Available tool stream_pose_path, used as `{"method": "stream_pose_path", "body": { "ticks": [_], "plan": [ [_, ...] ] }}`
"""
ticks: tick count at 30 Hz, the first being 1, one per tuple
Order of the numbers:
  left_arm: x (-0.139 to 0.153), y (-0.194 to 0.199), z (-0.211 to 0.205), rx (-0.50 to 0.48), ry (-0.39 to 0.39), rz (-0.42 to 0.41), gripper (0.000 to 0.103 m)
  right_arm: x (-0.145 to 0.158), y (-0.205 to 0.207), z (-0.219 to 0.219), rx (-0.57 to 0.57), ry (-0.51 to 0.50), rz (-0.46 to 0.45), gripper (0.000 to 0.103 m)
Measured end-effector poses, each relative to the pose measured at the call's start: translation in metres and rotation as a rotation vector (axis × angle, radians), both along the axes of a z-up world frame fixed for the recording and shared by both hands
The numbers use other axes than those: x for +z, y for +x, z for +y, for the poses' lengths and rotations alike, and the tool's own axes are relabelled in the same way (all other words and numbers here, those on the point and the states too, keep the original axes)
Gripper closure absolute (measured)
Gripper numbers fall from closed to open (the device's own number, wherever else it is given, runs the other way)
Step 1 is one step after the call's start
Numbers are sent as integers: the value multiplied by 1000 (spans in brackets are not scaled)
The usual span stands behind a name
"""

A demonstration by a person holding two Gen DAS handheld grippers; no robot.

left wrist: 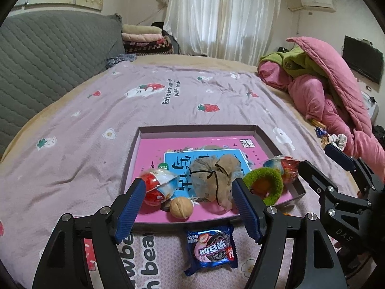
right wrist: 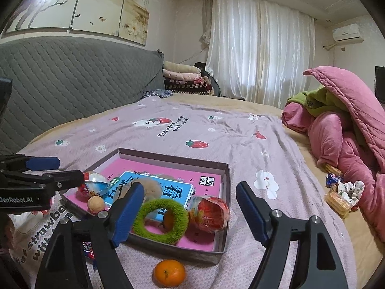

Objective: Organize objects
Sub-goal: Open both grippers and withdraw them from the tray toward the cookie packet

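On the bed, in the left wrist view, the left gripper (left wrist: 189, 204) hangs with its blue pads spread wide and nothing between them, just above the near rim of the shallow box (left wrist: 262, 132). Just short of that rim lies the cookie packet (left wrist: 211, 248), flat on the lilac blanket (left wrist: 96, 125) and still outside the box. It looks light, crinkly and slick, a blue wrapper with a pink label and a printed sandwich cookie; a pinch across its flat middle or along one crimped end seems safest, and gentle, since the biscuit inside would likely crack. Inside the box sit a walnut (left wrist: 181, 207), a tied cloth pouch (left wrist: 214, 180), a green fuzzy ring (left wrist: 264, 185) and two foil-wrapped egg treats. In the right wrist view, the right gripper (right wrist: 190, 213) is likewise wide apart and empty, hovering over the box's right end near the ring. In front of the box wall rests a tangerine (right wrist: 170, 273), round, orange, glossy, with a small dark stem scar. I judge it moderately heavy for its size, firm but bruisable, and apt to roll; the pads should close across its widest part with modest pressure. More loose snacks lie well apart by the pink quilt (right wrist: 336, 132).
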State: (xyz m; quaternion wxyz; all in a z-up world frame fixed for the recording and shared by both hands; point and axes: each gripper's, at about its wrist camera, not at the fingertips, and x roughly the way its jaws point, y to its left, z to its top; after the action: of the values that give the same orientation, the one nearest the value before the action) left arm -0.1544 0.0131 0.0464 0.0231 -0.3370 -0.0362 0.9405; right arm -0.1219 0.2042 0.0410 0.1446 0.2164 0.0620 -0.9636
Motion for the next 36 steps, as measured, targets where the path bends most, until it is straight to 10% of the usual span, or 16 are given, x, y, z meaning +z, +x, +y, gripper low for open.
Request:
{"method": "stream_pose_path", "body": {
  "ticks": [36],
  "plan": [
    [-37,73,27,-61,-49,-107,27,-21,73,11,16,-2,-52,19]
  ]
}}
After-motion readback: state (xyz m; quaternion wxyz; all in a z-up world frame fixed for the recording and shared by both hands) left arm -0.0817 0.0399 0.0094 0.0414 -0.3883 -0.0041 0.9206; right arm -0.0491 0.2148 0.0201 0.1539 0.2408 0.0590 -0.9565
